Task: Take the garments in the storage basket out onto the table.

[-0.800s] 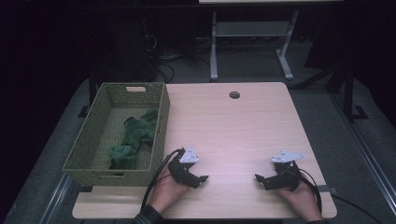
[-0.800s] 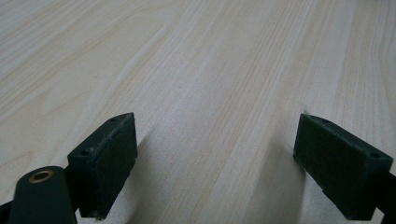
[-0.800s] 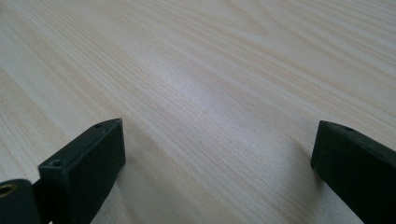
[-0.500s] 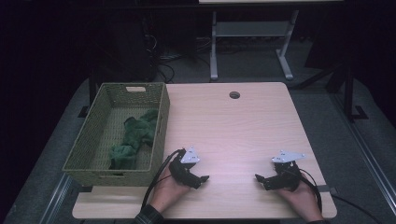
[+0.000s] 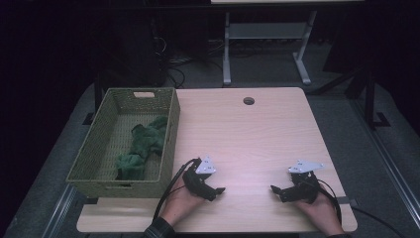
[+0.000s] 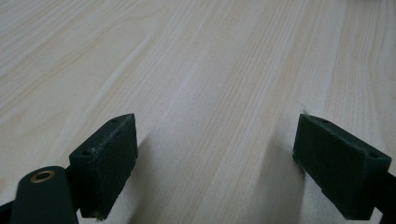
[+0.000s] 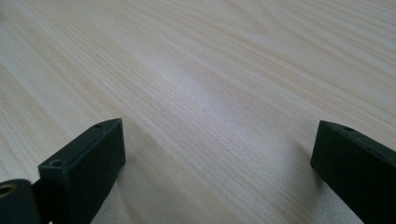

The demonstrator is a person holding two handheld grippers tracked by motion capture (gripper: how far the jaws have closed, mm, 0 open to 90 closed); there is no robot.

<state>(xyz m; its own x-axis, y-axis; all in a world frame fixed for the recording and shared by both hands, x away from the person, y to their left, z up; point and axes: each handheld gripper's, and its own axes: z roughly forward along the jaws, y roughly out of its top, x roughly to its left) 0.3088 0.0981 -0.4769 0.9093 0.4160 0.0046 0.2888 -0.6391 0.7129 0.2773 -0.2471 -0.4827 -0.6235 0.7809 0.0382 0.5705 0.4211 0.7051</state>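
On the near edge of the table [image 5: 257,129], both grippers sat parked with nothing held.

Nothing had changed from the earlier high-view frames: left gripper [image 5: 218,190] and right gripper [image 5: 275,191] stayed in the same spots, tips pointed toward each other, well apart across bare wood. Left gripper view showed its jaws spread wide over plain tabletop, nothing between them; right gripper view showed the same, jaws wide and empty. Green cloth [image 5: 141,148] lay bunched inside the woven basket [image 5: 94,153] at the table's left side, nearer to the left gripper than the right, but untouched by either. Small round hole [image 5: 248,100] sat near the far table edge. Judged as idle pose: no reach had begun, so the cloth work looked not yet started, and the left hand seemed best placed to go for it.
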